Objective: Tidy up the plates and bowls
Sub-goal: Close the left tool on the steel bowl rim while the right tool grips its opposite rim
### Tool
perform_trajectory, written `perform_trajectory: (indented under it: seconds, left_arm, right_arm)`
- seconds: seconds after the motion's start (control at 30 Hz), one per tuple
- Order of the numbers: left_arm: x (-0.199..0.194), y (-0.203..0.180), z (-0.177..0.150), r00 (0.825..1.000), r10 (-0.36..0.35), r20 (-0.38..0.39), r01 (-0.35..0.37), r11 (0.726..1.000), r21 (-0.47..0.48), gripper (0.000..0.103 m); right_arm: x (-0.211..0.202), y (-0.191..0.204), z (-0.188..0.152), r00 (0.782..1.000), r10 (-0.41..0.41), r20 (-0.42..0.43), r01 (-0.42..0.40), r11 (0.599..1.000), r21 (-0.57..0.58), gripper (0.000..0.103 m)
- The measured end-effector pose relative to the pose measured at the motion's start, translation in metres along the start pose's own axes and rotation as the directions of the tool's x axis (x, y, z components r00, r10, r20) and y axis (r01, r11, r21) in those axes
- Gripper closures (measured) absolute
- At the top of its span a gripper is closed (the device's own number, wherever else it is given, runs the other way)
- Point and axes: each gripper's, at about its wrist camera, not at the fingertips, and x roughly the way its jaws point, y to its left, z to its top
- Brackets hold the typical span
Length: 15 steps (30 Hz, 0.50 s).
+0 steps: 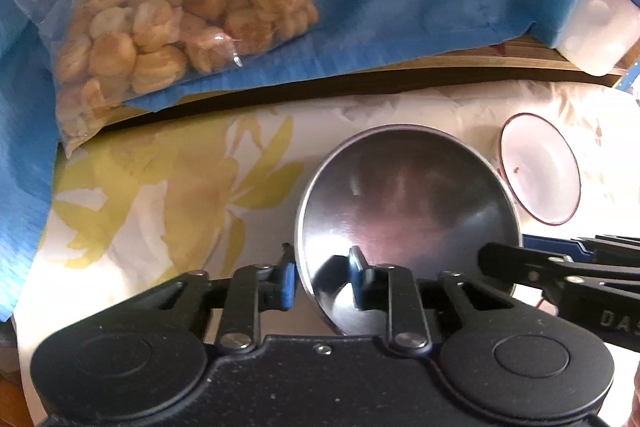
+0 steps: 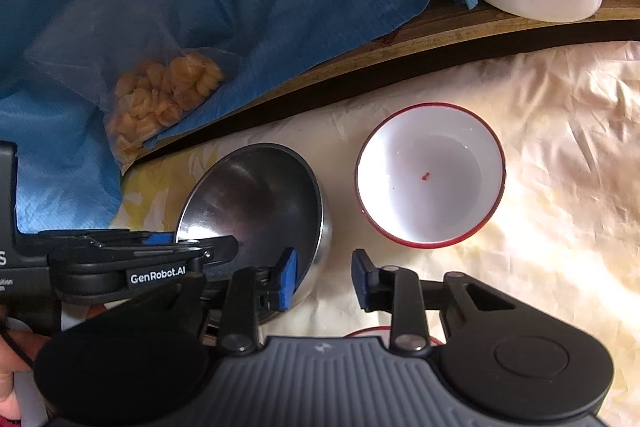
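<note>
two bowls are lying apart on the floral cloth (image 2: 560,155), so the stacking is looking hardly begun: the steel bowl (image 1: 404,215) is sitting left, tilted up on its side, and the white bowl (image 2: 430,175), red-rimmed with a small red speck inside, is sitting upright just to its right, not touching. a third red rim (image 2: 372,330) is peeking out under the right gripper's body, too hidden to name. what is left, by my judgement, is nesting or grouping these pieces.

the left gripper (image 1: 324,277) is straddling the steel bowl's near rim, one pad outside, one inside, the jaws narrow; whether they are actually pinching it i cannot tell. the right gripper (image 2: 325,277) is hovering low just right of that bowl, jaws moderately apart and holding nothing, pointing toward the gap between the bowls.
</note>
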Motion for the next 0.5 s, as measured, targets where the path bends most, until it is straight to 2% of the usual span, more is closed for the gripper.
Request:
perform_trajectory:
  seconds: [0.03,0.1,0.23,0.4,0.5]
  left_arm:
    - [-0.001,-0.002,-0.001,1.000,0.004,0.007,-0.004,1.000,0.004,0.077]
    - [-0.002,0.002,-0.001,1.000,-0.001,0.021,0.001,1.000,0.003,0.081]
    - [-0.013,0.002,-0.006,0.998,-0.020,0.057,0.019,1.000,0.001,0.086]
    - [-0.018,0.007,-0.010,0.996,-0.026,0.085,0.025,1.000,0.005,0.086]
    - [-0.034,0.014,-0.015,0.994,-0.030,0.109,0.031,1.000,-0.007,0.086]
  right_arm:
    - [0.001,0.000,0.000,1.000,0.003,0.000,-0.003,1.000,-0.001,0.072]
    - [0.001,-0.001,0.000,1.000,0.022,0.000,-0.022,1.000,0.006,0.083]
    - [-0.002,0.002,-0.003,1.000,0.010,-0.002,-0.010,1.000,-0.009,0.084]
    - [-0.010,0.004,-0.005,0.999,0.030,0.011,-0.030,1.000,-0.002,0.084]
    - [-0.019,0.007,-0.005,0.999,0.046,0.027,-0.046,0.999,-0.012,0.084]
